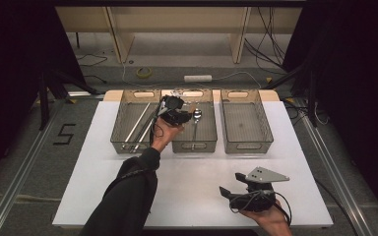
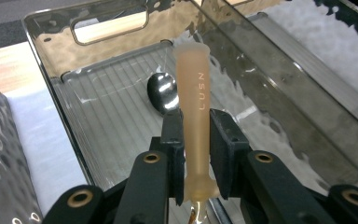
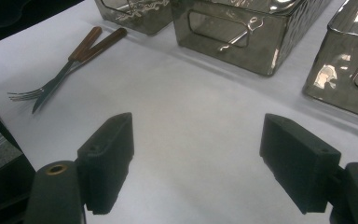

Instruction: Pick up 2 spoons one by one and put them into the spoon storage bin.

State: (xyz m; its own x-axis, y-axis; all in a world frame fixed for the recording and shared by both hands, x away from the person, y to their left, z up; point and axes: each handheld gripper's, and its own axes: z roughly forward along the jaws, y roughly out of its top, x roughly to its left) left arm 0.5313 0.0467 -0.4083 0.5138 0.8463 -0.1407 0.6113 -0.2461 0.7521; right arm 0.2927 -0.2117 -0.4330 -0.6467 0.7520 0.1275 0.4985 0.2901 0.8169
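My left gripper point(image 2: 196, 135) clamps a tan handle point(image 2: 193, 98) over the middle bin point(image 2: 109, 28), spoon point(image 2: 163, 92) already inside; right gripper point(image 3: 196, 163) wide open, empty; fork point(image 3: 51, 84) and knife point(image 3: 81, 56) left.

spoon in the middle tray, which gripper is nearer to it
Left. The left gripper hangs over the spoon holding a pale handle; the right gripper rests at the table's near edge.

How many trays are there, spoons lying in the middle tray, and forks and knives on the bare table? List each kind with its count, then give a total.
Trays: 3
Spoons: 1
Forks: 1
Knives: 1
Total: 6
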